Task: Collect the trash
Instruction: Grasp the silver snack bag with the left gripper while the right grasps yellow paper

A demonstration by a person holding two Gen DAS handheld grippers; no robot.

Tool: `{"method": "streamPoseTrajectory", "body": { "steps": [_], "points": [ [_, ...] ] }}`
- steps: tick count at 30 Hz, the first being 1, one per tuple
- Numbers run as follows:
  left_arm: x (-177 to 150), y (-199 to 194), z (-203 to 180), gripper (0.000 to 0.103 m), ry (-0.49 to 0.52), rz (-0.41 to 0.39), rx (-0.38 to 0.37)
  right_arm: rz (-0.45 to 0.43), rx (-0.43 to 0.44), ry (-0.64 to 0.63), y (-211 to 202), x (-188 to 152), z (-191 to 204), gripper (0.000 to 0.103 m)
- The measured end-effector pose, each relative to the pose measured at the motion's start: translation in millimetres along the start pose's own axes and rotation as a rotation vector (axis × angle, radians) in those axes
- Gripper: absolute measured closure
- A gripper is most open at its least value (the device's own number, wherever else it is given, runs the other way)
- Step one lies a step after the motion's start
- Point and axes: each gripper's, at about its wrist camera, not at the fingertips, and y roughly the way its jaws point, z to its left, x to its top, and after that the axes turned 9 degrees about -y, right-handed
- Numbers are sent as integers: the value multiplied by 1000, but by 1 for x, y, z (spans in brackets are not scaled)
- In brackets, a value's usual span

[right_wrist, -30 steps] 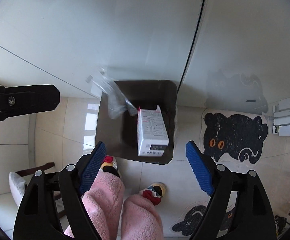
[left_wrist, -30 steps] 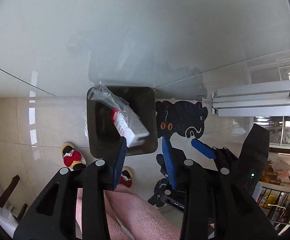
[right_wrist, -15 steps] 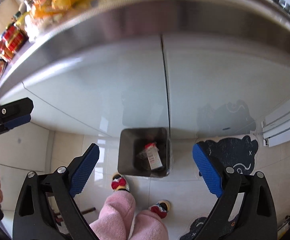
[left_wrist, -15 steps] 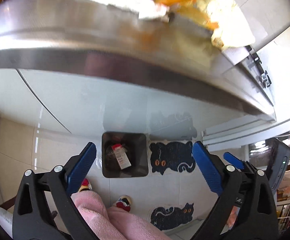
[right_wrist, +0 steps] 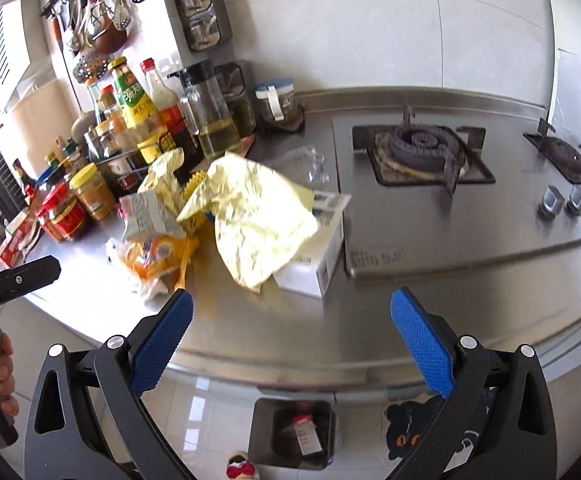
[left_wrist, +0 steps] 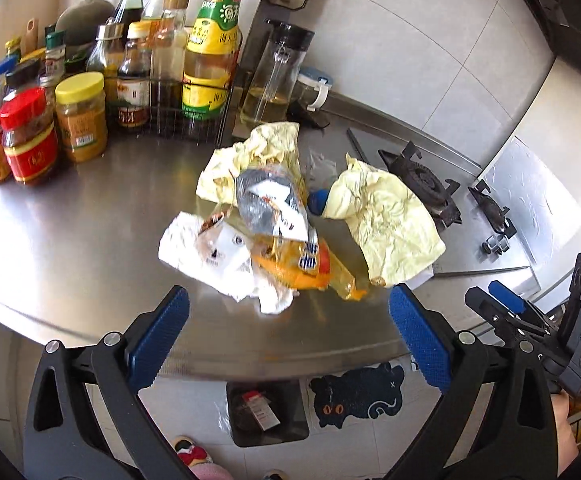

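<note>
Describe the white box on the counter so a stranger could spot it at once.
On the steel counter, find the gas hob. At its left edge lies the white box, half under crumpled pale-yellow paper: the only rigid, straight-edged piece among the wrappers.

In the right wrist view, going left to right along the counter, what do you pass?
Red-lidded jar → orange wrapper → yellow crumpled paper → white box → near burner → stove knobs.

My home kitchen: steel counter [right_wrist: 290, 328], black gas burner [right_wrist: 420, 146] beside it, sauce bottles [left_wrist: 206, 44] behind.
</note>
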Motion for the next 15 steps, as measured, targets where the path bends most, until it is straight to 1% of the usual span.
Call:
{"method": "streamPoseTrajectory", "body": {
  "steps": [1, 3, 5, 6, 7, 9, 10, 11, 12, 14, 15],
  "points": [
    [8, 4, -1, 8, 4, -2, -3, -7, -7, -10, 4, 5, 1, 11],
    [23, 11, 0, 8, 0, 2, -17, -10, -12, -25, 14, 18, 0, 19],
    [35, 19, 3, 11, -5, 9, -27, -9, -28, -37, 26, 27, 0, 23],
    [40, 24, 4, 17, -7, 19, -37, -6, -34, -43, 31, 31, 0, 26],
    [43, 30, 7, 20, -6, 35, -48, -2, -38, -45, 37, 35, -2, 28],
    [49, 41, 7, 33, -3, 69, -71, 0, -40, -43, 45, 40, -4, 31],
    [51, 47, 6, 37, 6, 85, -80, 0, -42, -43, 49, 43, -5, 32],
    [52, 52, 4, 43, 19, 100, -89, 0, -45, -45, 52, 45, -5, 33],
    [53, 58, 2, 50, 34, 114, -97, 2, -46, -48, 56, 47, -6, 36],
    [54, 68, -2, 55, 54, 139, -102, 11, -48, -58, 65, 50, -6, 40],
    [54, 72, -2, 55, 54, 143, -98, 17, -51, -63, 68, 51, -6, 41]
  ]
}}
